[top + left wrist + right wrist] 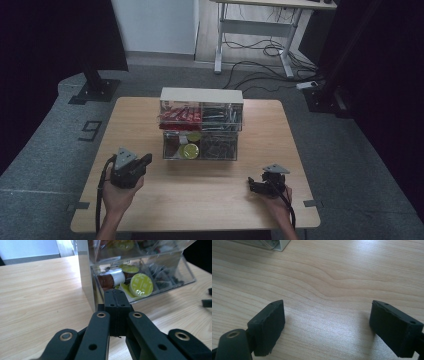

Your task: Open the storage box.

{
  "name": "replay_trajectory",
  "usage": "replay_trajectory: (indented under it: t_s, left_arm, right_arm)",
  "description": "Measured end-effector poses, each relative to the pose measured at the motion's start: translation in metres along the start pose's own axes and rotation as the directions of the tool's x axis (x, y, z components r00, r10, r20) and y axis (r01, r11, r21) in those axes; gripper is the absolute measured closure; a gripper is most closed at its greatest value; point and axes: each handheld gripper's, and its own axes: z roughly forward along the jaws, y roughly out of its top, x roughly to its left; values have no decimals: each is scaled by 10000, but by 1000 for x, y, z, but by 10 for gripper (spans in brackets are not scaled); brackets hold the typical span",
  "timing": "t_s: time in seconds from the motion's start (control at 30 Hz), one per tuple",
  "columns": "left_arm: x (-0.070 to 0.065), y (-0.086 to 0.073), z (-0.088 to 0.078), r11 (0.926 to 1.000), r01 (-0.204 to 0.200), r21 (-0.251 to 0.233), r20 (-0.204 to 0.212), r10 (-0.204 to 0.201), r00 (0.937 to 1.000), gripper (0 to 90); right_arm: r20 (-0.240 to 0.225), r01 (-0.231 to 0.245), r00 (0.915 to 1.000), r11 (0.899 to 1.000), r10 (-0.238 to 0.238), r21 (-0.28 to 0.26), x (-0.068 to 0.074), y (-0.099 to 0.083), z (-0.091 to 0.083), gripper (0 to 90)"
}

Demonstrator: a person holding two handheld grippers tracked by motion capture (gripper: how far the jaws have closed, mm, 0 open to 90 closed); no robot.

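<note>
Left gripper (pixel 145 161) sits over the wooden table (pixel 200 200) at its left side, held in the left hand (pixel 118 192). Jaws pressed flat together, nothing between them; in the left gripper view the closed tips (pixel 117 300) point at the lower front corner of the clear plastic organizer (pixel 140 277), just short of it, not touching.

Organizer (pixel 201 125) stands mid-table toward the far edge, two tiers. Top tier: red packets (pixel 180 115) on the left, dark packets (pixel 220 116) on the right. Bottom tier: coffee pods on the left, including a lime-green lidded pod (pixel 189 150) leaning against the front wall, brown pod with white rim (pixel 111 280) behind it; dark sachets (pixel 217 145) on the right.

Right gripper (pixel 254 186) rests low at the table's right side in the right hand (pixel 277 200), well apart from the organizer. Its jaws stand wide open, bare wood between the pads (pixel 268 325), holding nothing.
</note>
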Motion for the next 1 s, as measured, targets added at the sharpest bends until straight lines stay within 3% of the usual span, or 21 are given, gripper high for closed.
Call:
replay_trajectory:
  t_s: [0.5,1.0]
  left_arm:
    - [-4,26,-1,9996,106,-257,663,-88,9978,900]
    - [-5,52,3,9992,125,-380,1020,-85,9947,900]
  right_arm:
    - [25,-6,10000,10000,6,-7,0,0,0,132]
    - [31,-10,10000,10000,10,-13,0,0,0,132]
